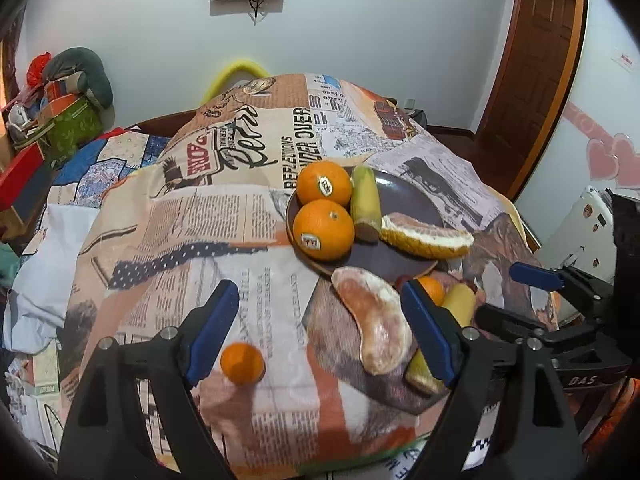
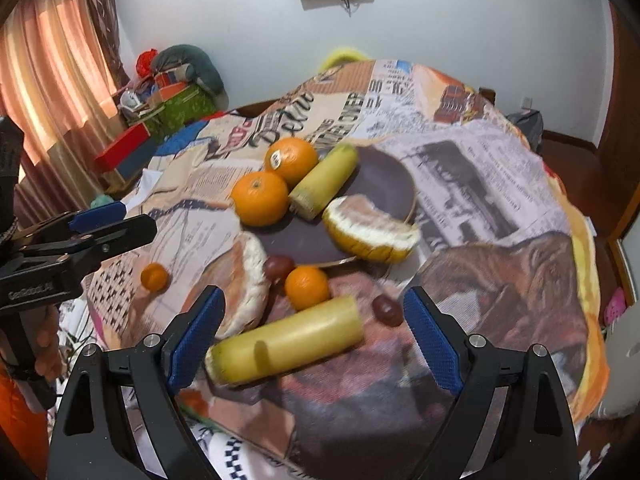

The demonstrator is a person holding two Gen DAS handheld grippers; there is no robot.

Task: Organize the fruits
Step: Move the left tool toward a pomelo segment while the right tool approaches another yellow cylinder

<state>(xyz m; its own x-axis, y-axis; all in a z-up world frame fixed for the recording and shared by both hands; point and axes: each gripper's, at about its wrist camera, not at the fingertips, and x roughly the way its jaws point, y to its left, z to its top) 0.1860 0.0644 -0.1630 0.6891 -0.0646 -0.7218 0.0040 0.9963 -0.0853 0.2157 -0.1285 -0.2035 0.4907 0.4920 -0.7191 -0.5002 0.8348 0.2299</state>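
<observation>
1. Lower centre of the right wrist view: right gripper [image 2: 314, 344] was spread wide, straddling the yellow sugarcane piece [image 2: 286, 346] lying on the newsprint cloth [image 2: 500, 200].
2. Left gripper [image 1: 320, 334] was also spread, holding nothing, near the small tangerine [image 1: 242, 362].
3. Dark plate [image 2: 384, 184] at mid-frame held two oranges [image 2: 260, 198].
4. Cane looked stiff, smooth, likely to roll; pinch mid-length, across the axis.

Two oranges [image 1: 324, 206], cane piece [image 1: 366, 202], pomelo wedge [image 1: 426, 236] on dark plate [image 1: 404, 200]; others loose nearby.
</observation>
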